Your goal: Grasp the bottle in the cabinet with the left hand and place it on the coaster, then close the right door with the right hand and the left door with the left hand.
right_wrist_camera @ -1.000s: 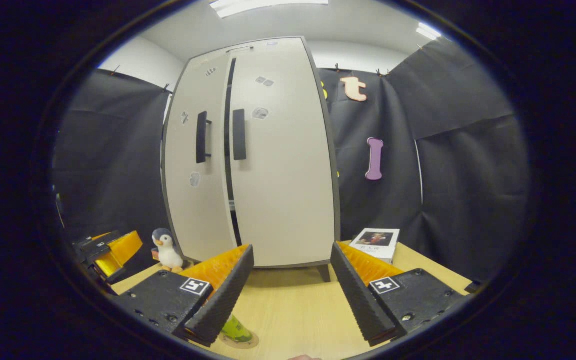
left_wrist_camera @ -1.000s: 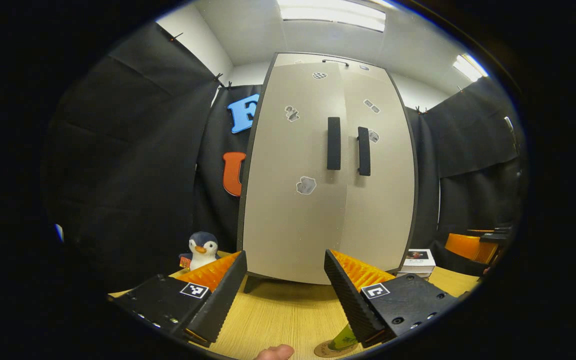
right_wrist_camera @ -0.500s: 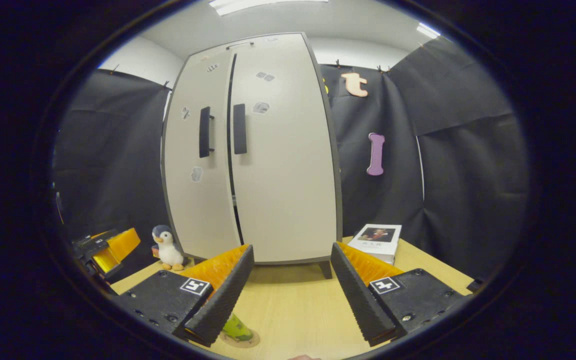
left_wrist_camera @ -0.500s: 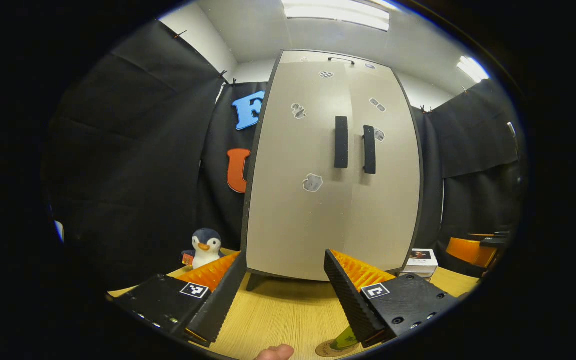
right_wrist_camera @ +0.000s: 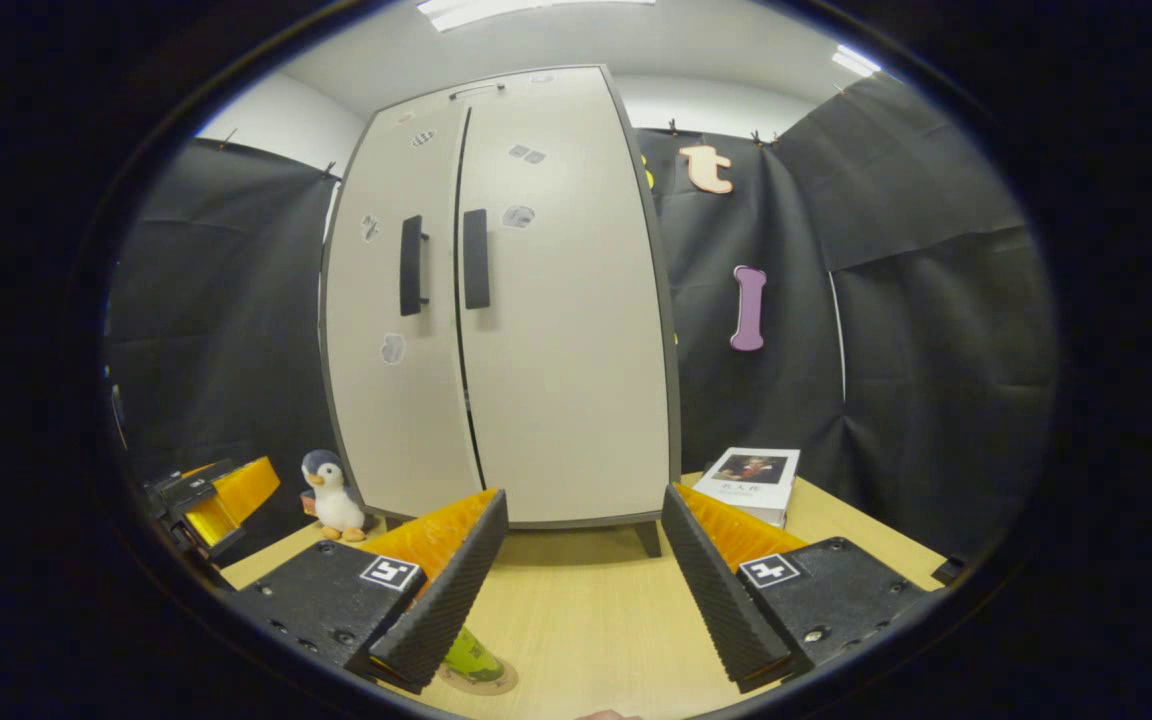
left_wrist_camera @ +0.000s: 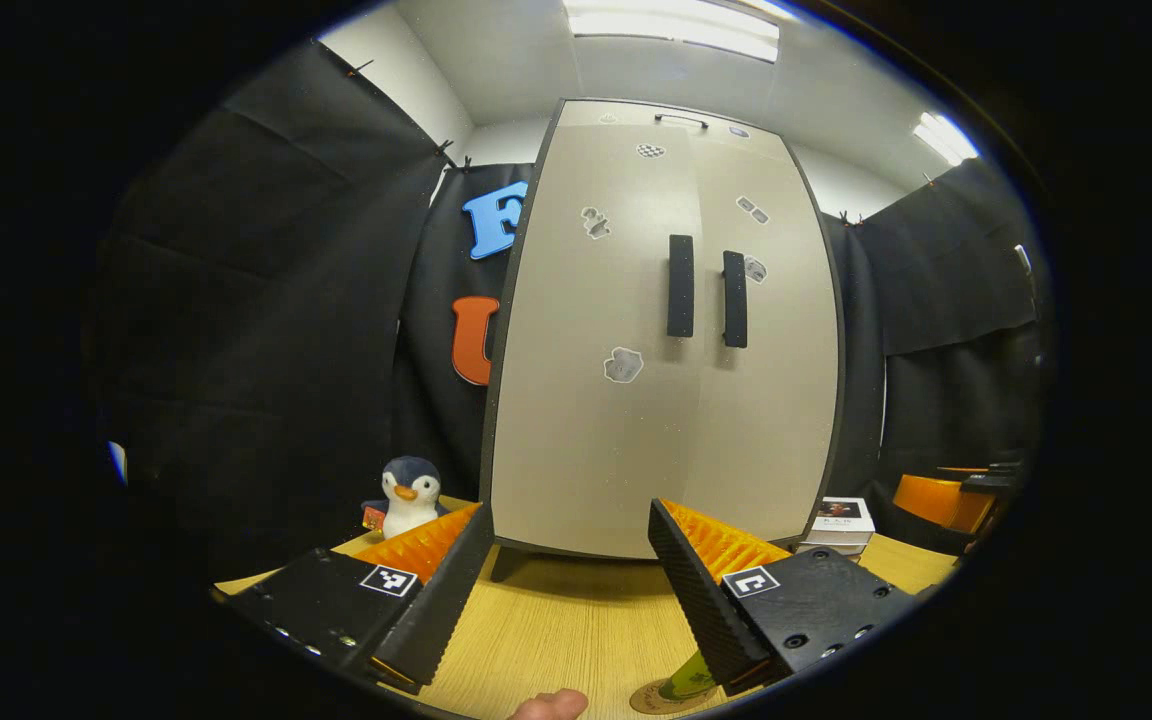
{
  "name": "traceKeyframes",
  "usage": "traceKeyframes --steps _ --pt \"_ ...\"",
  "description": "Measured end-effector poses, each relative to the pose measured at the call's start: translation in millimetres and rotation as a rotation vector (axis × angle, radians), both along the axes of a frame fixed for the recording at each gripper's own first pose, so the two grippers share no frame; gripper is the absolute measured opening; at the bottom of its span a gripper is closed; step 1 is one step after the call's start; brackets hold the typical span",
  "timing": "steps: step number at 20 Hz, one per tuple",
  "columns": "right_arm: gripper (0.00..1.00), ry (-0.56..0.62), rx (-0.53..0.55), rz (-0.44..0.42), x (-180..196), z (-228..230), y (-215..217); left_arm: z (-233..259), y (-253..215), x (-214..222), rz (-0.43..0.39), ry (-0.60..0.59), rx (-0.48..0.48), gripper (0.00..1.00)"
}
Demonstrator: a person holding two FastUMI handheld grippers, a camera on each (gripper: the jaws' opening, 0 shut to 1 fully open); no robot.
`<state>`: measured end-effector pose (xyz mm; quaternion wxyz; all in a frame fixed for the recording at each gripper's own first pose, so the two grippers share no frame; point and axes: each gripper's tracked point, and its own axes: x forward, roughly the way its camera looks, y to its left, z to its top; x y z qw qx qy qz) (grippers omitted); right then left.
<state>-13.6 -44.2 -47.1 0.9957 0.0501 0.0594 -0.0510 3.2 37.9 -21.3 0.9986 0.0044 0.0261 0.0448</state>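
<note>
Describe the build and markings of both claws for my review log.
Left claw and right claw: each has two wedge-shaped fingers with ribbed inner faces on blocky black bodies with screw heads. Each body carries a small square black-and-white marker tag. No cables or sleeves are visible.

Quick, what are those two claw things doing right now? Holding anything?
Left gripper: open, holding nothing.
Right gripper: open, holding nothing.

A staged recording booth, not a real home — black cloth [right_wrist_camera: 896, 300] hangs on all sides and strip lights [left_wrist_camera: 671, 20] run along the top of the frame. A cabinet [right_wrist_camera: 536, 320], toy penguin [left_wrist_camera: 408, 495] and book [right_wrist_camera: 751, 480] stand on a wooden table [right_wrist_camera: 576, 610].
</note>
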Motion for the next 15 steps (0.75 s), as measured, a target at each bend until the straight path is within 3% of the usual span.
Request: traceKeyframes --steps 4,5,6,15 --pt "1.00 0.001 -0.002 0.004 -0.1 -1.1 1.6 -0.3 -0.1 -0.2 -0.002 0.000 -0.002 0.95" --pt "1.00 0.001 -0.002 0.004 -0.1 -0.5 1.5 -0.7 0.2 0.0 -0.001 0.001 -0.001 0.90" --pt "1.00 0.002 -0.002 0.004 -0.2 -0.9 1.0 -1.1 0.1 0.1 -0.002 0.003 -0.001 0.95" --pt "1.00 -0.002 -0.008 0.004 0.8 0.4 -0.6 -2.0 0.2 0.2 -0.004 0.002 -0.006 0.95"
